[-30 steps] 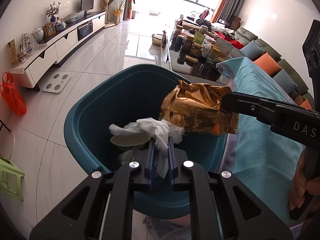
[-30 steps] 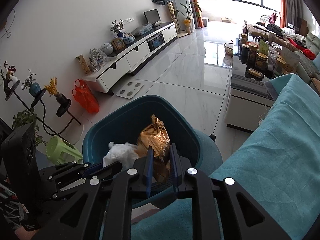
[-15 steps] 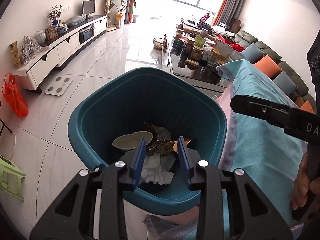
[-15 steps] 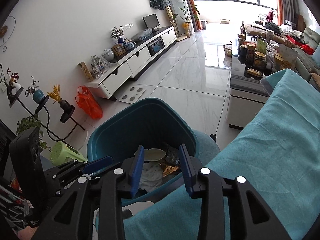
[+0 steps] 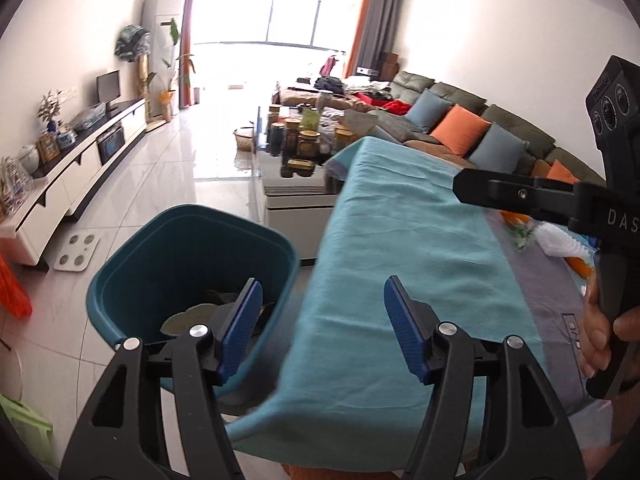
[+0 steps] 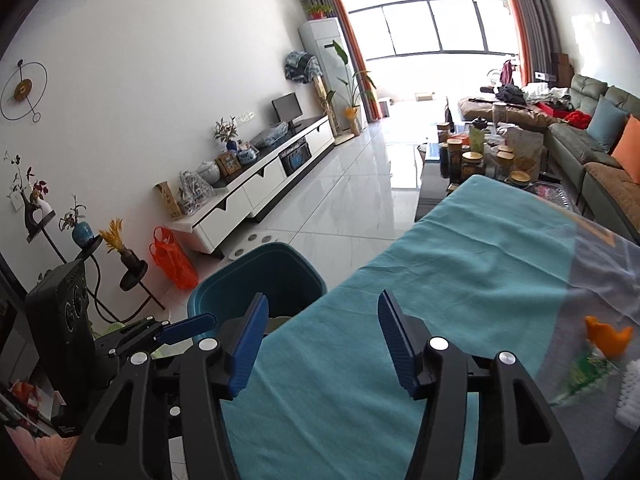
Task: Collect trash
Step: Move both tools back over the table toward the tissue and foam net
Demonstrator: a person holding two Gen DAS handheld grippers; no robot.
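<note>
- The trash that is left lies at the far right of the bench [image 6: 460,272]: an orange scrap [image 6: 608,338], a green wrapper [image 6: 582,372] just beside it, and something white [image 6: 632,396] at the picture's edge, all blurred.
- The teal bin [image 5: 120,276] stands on the floor against the bench's left side. Inside I can make out a pale dish-like piece [image 5: 186,316] and dark bits; the gold wrapper and the white tissue I carried a moment ago are down in there now, no longer in my grip.
- My left claw [image 5: 323,320] has nothing between its blue pads, and its jaws are opening wider.
- My right claw [image 6: 319,336] is likewise bare and opening, with only teal cloth showing between its pads.
- Both claws have swung off the bin, which now sits low and to the left in both views, and look along the bench.
- I judge this drop finished, and the pieces on the right to be the next pickup.
- My hand [image 5: 604,332] on the right handle shows at the left view's edge.
</note>
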